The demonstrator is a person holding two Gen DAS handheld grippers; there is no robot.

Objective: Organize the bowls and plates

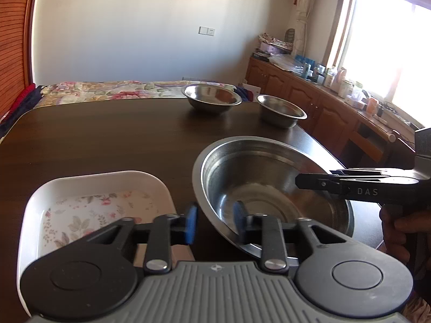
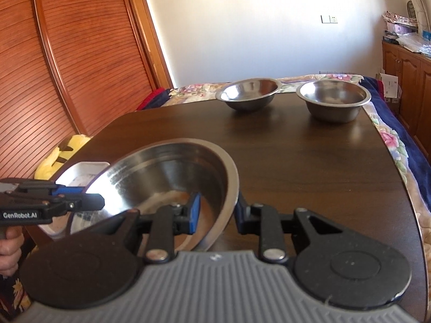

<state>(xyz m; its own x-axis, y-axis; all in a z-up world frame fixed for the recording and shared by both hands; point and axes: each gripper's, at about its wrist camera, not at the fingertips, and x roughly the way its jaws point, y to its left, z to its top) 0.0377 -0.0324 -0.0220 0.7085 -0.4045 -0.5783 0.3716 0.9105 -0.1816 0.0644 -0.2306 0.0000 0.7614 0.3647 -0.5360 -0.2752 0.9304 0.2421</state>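
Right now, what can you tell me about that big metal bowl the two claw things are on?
The big bowl looks like shiny stainless steel, wide and shallow with a flat rolled rim, and appears empty. It is tilted above the dark wooden table, beside a white floral dish. The left gripper straddles its near rim, one blue pad outside, one inside. The right gripper straddles the opposite rim likewise. Two smaller steel bowls stand apart at the far edge.

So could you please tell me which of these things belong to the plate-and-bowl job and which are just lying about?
Job:
large steel bowl, straddled at its rim by the left gripper and right gripper
two small steel bowls
white floral dish

Lying about:
floral bedding
bottles on the cabinet
yellow plush toy
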